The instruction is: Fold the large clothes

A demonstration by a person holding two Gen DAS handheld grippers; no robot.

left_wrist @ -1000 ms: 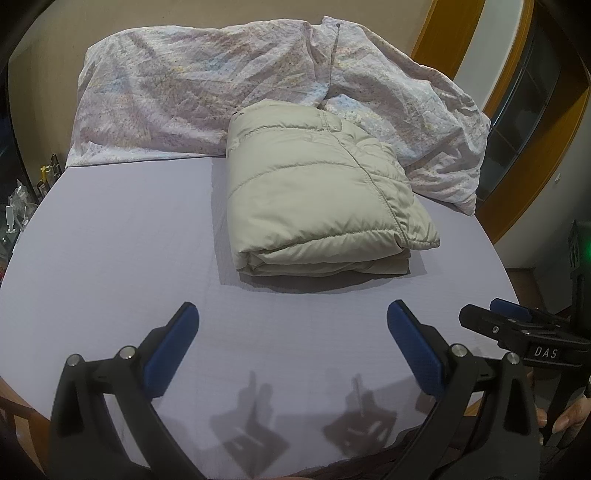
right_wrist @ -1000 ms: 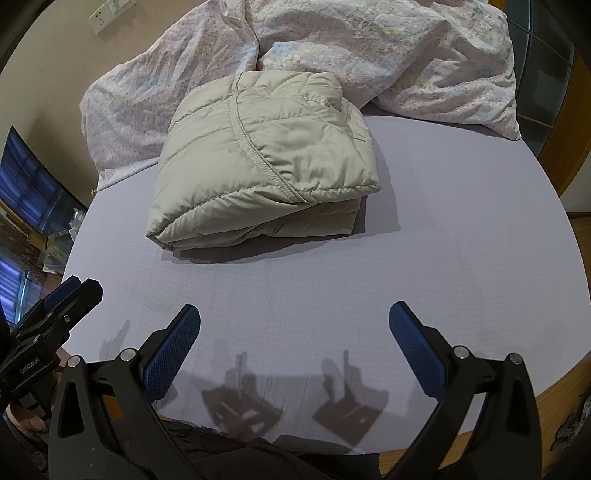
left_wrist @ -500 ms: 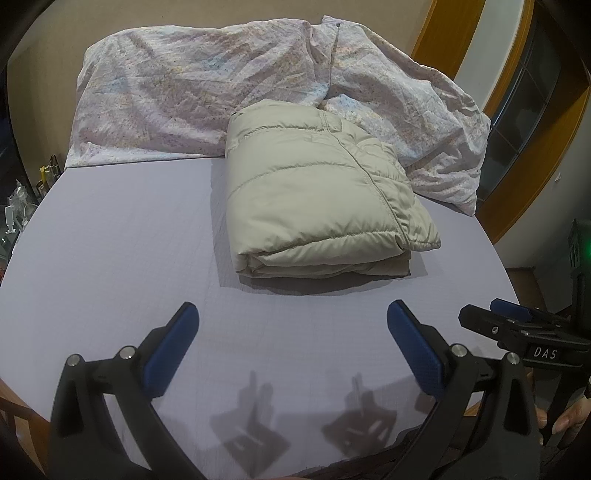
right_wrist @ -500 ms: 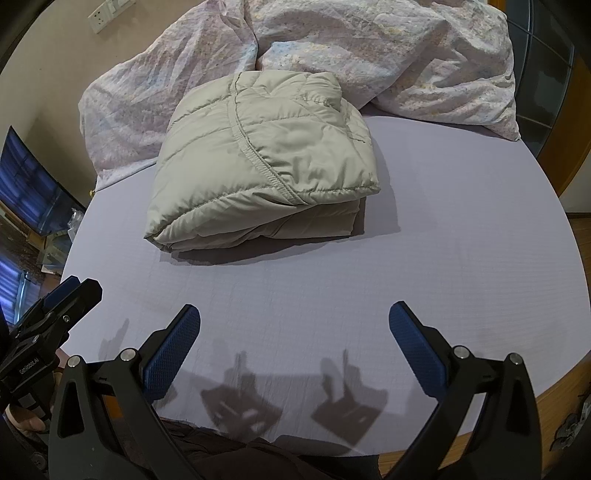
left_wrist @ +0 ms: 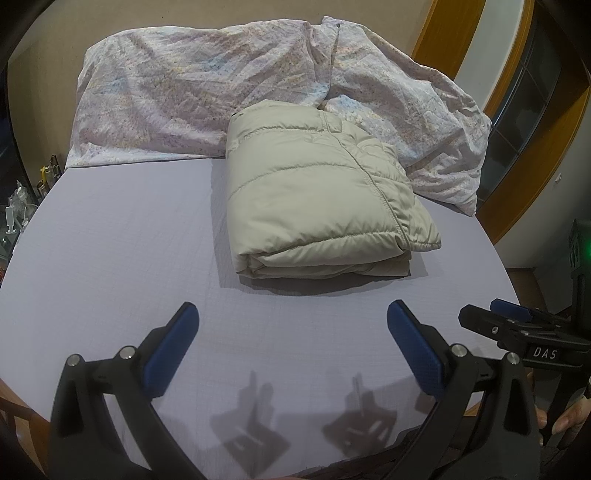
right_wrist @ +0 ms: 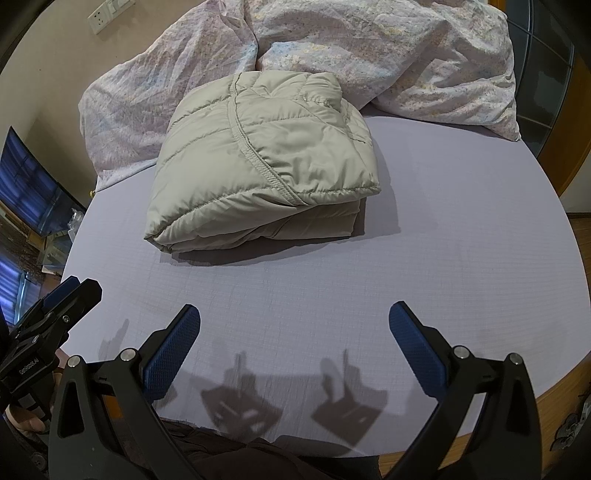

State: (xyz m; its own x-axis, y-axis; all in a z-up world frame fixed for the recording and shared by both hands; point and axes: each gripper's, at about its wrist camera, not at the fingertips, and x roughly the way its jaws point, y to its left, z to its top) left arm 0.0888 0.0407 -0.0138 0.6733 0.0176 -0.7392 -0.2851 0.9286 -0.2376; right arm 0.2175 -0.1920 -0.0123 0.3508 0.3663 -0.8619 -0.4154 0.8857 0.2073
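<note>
**Folded jacket lies on the bed, both grippers held back and empty**

The beige quilted puffer jacket (left_wrist: 317,199) lies folded into a thick rectangular bundle on the lavender bed sheet (left_wrist: 110,229), toward the far middle of the bed. Its far edge touches the crumpled floral-print duvet (left_wrist: 192,107) heaped along the head of the bed. The right wrist view shows the stitched hem running diagonally across the top layer and the stacked folds at the near edge; the left wrist view shows the same bundle from its other side, with a hem corner sticking out at the near right.

The left gripper (left_wrist: 291,343) hovers over the near part of the sheet, well apart from the jacket, its blue-padded fingers (left_wrist: 173,347) spread wide with nothing between them. The right gripper (right_wrist: 293,345) is likewise spread and empty over the near edge of the bed. Each view catches the other gripper at its side margin, with fingertips of the person's hand (left_wrist: 565,421) on it.

Only the right wrist view shows a white wall socket (right_wrist: 110,13) at top left and a dark screen (right_wrist: 29,192) left of the bed. Only the left wrist view shows the wooden window frame (left_wrist: 535,147) on the right.
</note>
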